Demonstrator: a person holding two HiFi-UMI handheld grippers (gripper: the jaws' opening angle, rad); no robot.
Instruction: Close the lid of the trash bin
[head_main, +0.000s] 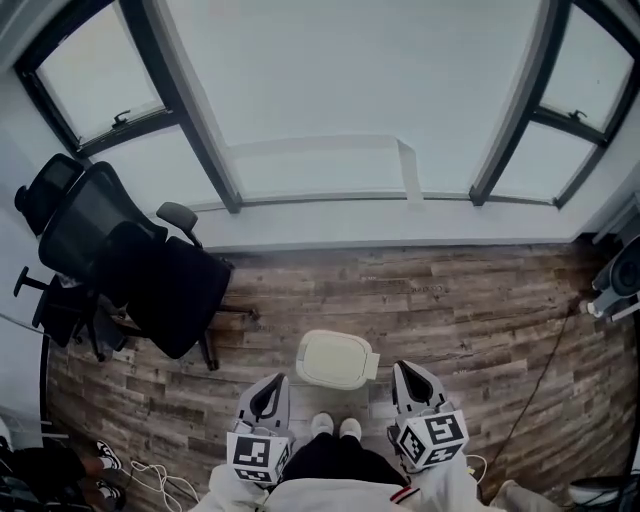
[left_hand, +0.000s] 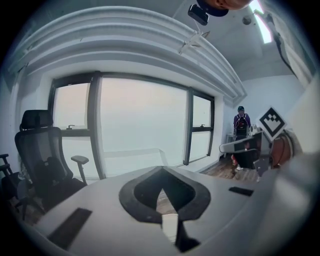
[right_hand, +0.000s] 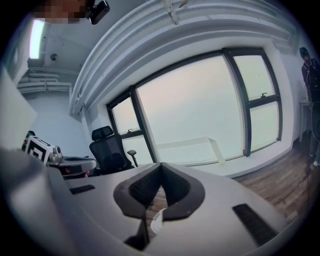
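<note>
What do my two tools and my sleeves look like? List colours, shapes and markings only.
The left tool and the right tool are both pale grey shells that taper to a point, with black padding lining the inside. At its rear, each carries a cube with black-and-white square markers. The sleeves are white, and a thin red stripe shows by the right one.

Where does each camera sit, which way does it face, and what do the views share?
Head view: on the person's head, facing steeply down at floor, trash bin and office chair; shoes, left tool and right tool show.
Left gripper view: on the left tool, facing the windows roughly level; its own shut jaws in front.
Right gripper view: on the right tool, facing the same windows; shut jaws in front.
Shared: the office chair shows in all three; each gripper view glimpses the other tool.
</note>
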